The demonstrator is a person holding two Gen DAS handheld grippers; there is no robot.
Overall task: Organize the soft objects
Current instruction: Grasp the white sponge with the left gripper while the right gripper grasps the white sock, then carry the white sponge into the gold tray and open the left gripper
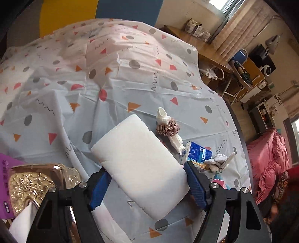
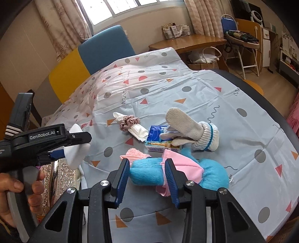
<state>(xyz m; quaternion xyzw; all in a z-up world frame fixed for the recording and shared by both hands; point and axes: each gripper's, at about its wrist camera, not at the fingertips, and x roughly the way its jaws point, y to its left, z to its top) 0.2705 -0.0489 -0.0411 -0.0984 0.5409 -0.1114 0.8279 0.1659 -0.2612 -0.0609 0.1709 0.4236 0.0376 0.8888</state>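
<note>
The left gripper [image 1: 147, 184] has its jaws clamped on a white sponge [image 1: 138, 162]; the right gripper [image 2: 147, 179] has its jaws squeezing a blue plush toy [image 2: 147, 172] on the worktop [image 2: 205, 97].

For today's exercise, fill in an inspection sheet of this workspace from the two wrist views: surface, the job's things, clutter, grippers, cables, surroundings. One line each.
Surface: table under a wrinkled patterned tablecloth.
Job's things: white foam block; blue and pink plush toy; grey mitten lying on a blue tissue pack; mauve scrunchie around a white knitted piece.
Clutter: gold embossed box at the table's near left edge.
Grippers: left gripper shut on the foam block; right gripper astride the toy's blue limb, pads seemingly touching.
Cables: nothing seen.
Surroundings: blue and yellow chair, wooden desk, curtained window.
</note>
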